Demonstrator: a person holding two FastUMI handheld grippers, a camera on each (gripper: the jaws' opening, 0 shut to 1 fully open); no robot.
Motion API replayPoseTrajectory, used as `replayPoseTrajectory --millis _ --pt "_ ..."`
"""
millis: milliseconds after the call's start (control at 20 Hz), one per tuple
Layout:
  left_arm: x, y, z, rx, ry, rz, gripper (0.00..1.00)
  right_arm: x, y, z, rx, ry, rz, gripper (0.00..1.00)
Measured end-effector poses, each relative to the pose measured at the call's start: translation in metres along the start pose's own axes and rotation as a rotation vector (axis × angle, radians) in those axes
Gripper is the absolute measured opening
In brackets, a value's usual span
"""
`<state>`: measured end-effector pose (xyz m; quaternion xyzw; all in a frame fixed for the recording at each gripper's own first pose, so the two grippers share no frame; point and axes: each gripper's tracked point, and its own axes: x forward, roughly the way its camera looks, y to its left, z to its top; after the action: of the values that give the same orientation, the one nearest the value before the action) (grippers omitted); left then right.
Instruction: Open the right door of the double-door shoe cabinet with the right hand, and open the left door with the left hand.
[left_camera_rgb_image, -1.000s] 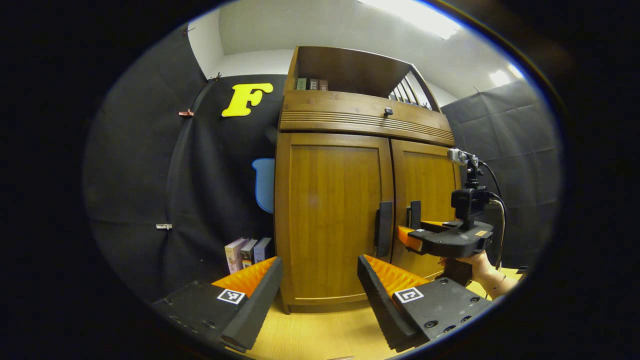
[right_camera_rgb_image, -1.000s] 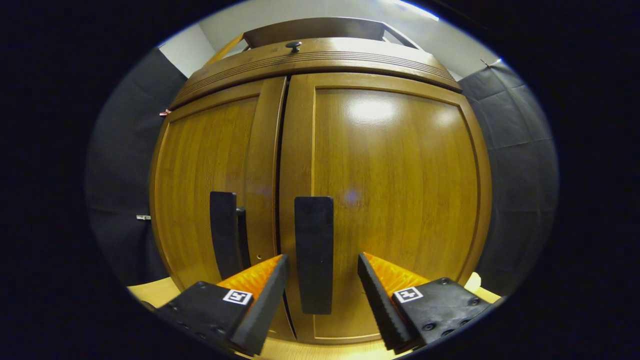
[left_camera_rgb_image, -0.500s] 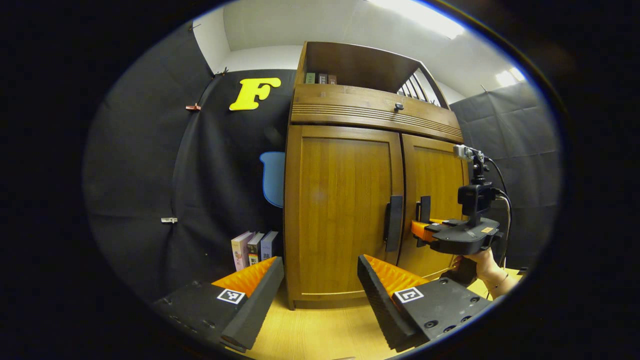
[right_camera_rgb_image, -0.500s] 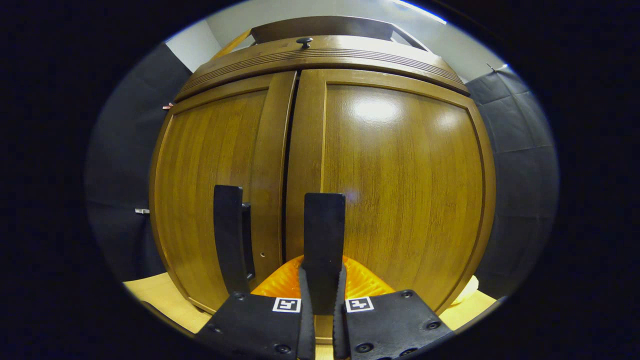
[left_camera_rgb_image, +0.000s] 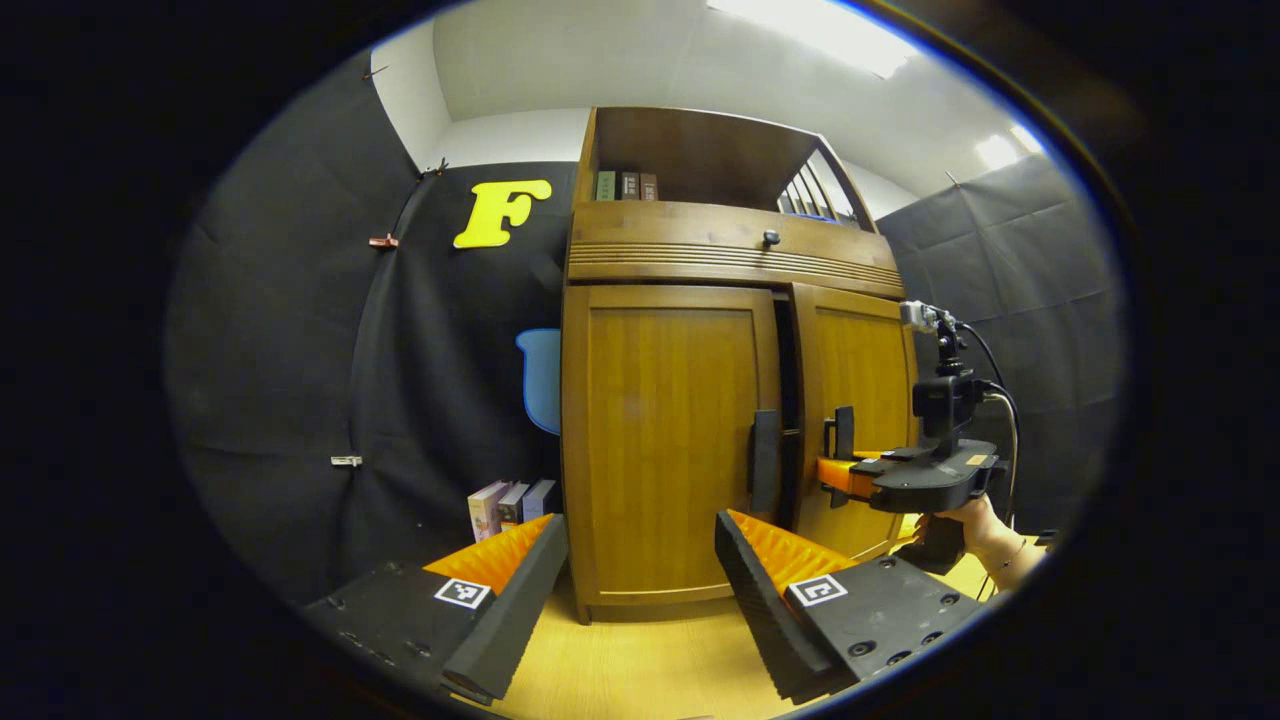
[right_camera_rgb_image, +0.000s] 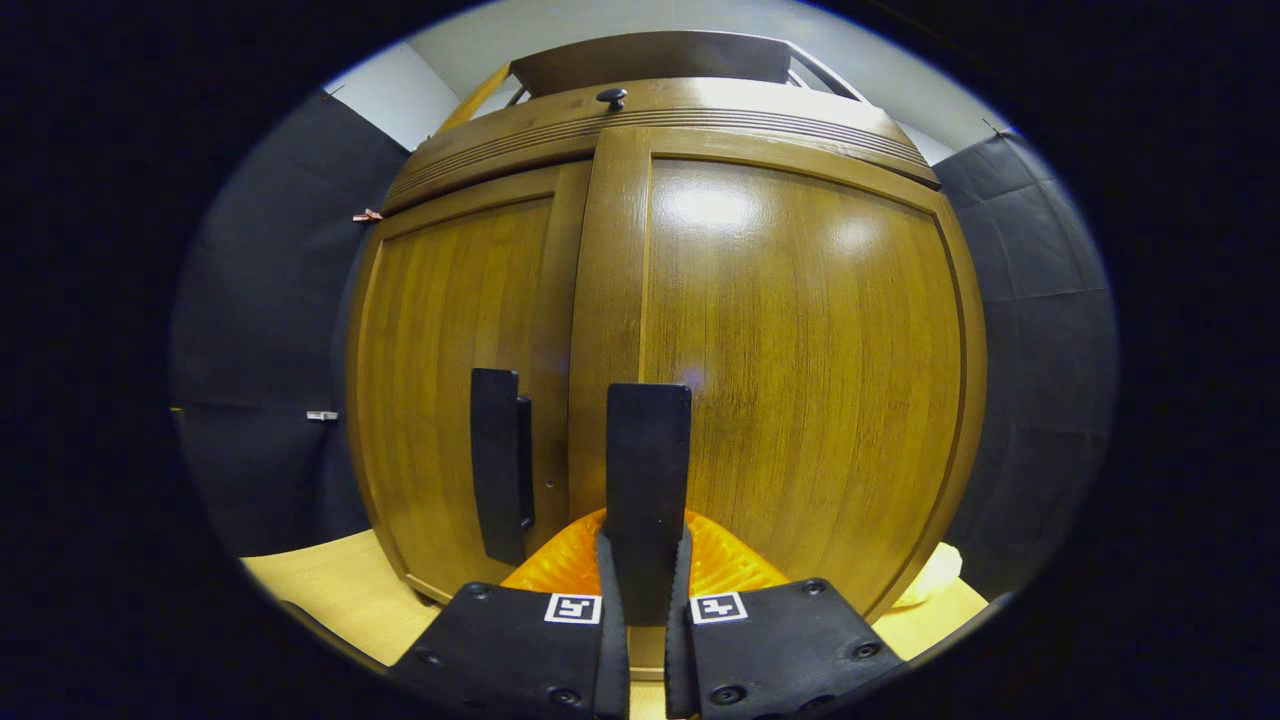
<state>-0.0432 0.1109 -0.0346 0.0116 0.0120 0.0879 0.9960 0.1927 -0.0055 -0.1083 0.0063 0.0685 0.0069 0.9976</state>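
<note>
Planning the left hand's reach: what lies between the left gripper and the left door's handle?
Bare wooden floor and air before the left door's handle, in the left gripper view.

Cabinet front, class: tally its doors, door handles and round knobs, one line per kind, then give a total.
Doors: 2, left door, right door
Door handles: 2, left handle, right handle
Round knobs: 1, knob
Total: 5

Right gripper (left_camera_rgb_image: 832, 472) grips right door (left_camera_rgb_image: 858, 420), ajar.
</note>
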Motion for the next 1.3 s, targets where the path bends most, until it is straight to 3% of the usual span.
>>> replayPoseTrajectory --millis 650,1300 --pt "-0.019 -0.042 0.012 -0.01 -0.023 -0.054 0.93 -0.065 -0.012 0.006 0.018 0.015 0.125 0.18" --pt "-0.019 -0.103 0.009 -0.037 -0.024 -0.217 0.93 -0.13 -0.051 0.015 0.007 0.031 0.086 0.18"
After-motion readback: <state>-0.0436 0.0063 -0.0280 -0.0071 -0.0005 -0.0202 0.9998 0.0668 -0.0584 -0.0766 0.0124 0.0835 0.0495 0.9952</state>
